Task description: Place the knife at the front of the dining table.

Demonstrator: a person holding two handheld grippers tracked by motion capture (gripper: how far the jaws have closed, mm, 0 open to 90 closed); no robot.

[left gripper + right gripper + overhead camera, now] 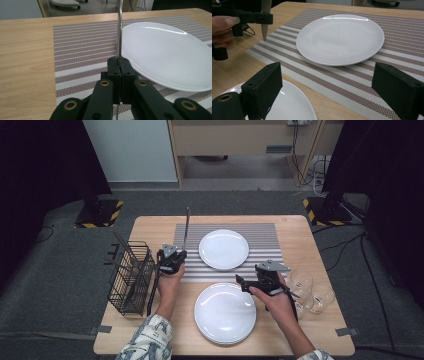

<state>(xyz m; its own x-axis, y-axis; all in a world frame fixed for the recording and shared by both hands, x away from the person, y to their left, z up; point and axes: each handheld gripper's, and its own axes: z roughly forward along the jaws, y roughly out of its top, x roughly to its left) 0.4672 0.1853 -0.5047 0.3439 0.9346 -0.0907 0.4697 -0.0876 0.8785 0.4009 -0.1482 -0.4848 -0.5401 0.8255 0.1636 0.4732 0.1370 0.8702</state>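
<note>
A black wire basket (129, 277) stands at the left edge of the desk (150, 227) with a few long utensils leaning in it; what kind they are is too small to tell. 2 clear glasses (312, 292) lie on their sides near the right edge. 2 white plates are out, both bare: the far plate (223, 249) sits on a grey-and-white striped placemat (265, 237), and the near plate (225, 312) rests on bare wood just in front of the mat.

The desk is light wood and stands on grey carpet. 2 stands with yellow-and-black striped bases flank its far corners, and pale wooden furniture with trailing cables sits behind.

The left tool (172, 257) has its jaws closed on a knife (119, 30), a slim metal piece held upright with the blade rising above the jaws. In the right gripper view its lower end hangs just above the mat's left edge, beside the far plate and apart from it.

The right tool (260, 281) hovers over the gap between the 2 plates, jaws spread wide with nothing between them
</note>
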